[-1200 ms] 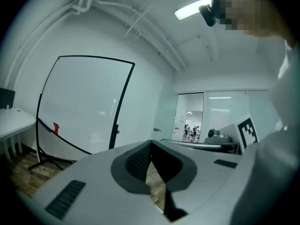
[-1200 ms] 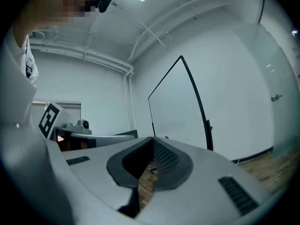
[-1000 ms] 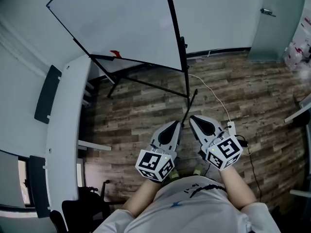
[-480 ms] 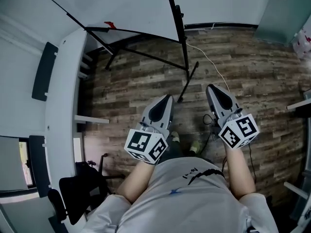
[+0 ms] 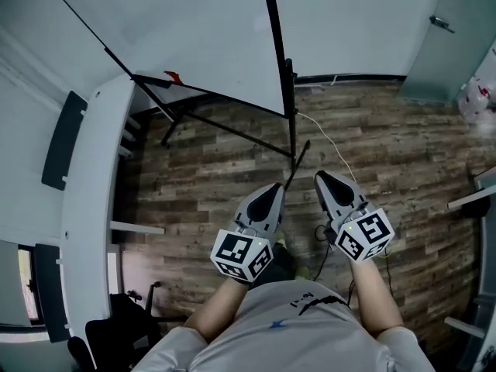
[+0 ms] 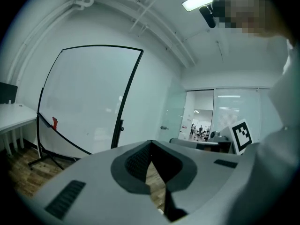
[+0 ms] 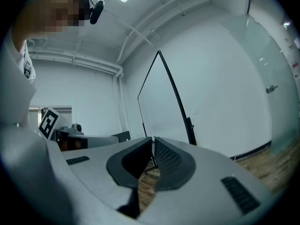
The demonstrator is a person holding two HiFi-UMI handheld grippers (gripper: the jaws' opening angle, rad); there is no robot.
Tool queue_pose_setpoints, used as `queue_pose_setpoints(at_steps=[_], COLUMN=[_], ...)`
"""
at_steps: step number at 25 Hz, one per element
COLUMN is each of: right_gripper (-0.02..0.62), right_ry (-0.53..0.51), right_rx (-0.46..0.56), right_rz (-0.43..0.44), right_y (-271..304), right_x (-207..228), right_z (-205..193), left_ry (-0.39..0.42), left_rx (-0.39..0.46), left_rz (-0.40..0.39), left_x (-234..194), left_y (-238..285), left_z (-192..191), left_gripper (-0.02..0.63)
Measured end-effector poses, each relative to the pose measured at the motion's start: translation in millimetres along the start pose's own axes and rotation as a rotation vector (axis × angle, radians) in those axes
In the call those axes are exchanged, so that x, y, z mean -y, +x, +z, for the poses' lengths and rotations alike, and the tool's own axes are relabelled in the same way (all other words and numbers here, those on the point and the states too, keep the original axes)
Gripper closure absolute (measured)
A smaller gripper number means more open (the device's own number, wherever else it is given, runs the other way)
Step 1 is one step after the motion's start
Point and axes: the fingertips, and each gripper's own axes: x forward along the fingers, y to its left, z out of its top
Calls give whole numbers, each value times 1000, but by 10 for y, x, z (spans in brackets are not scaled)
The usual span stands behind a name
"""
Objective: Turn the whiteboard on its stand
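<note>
While both hang over the wood floor (image 5: 217,177), the left hand-held gripper (image 5: 277,186) and right hand-held gripper (image 5: 319,176) have their jaws pressed together, empty, touching nothing. The whiteboard (image 5: 194,37) sits on its stand (image 5: 225,128) ahead, well apart from both.

Whiteboard (image 5: 194,37) on stand (image 5: 225,129) ahead, desk (image 5: 89,208) to its left

Head cam sits high, looks steeply down at wood floor (image 5: 387,146), left gripper (image 5: 273,191) & right gripper (image 5: 324,178) close below; each gripper cam rides behind own jaws, v. near them, facing fwd & slightly up; all 3 views share the whiteboard (image 5: 194,37), farther off.
</note>
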Motion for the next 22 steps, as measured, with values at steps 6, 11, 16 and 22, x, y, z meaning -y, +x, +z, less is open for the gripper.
queue_pose_setpoints(at_steps=[6,11,16,22], right_gripper=[565,477,454,430], right_ry=[-42,-80,-102,-106], right_rx=[-39,-80,-87,-65], right_rz=[-22,-56,-61,-49], right_y=[728,1333,1798,2258], right_x=[283,695,1058,1496], right_z=[20,-79,-20,135], left_ry=[27,6,-13,2], left_rx=[2,-9,-15,-16], left_rz=[-42,-94,-101,-66], left_x=[-535,-933,-1136,-1314], left_y=[498,907,1186,1562], left_z=[209,280,306,346], left_gripper=[603,603,603,603])
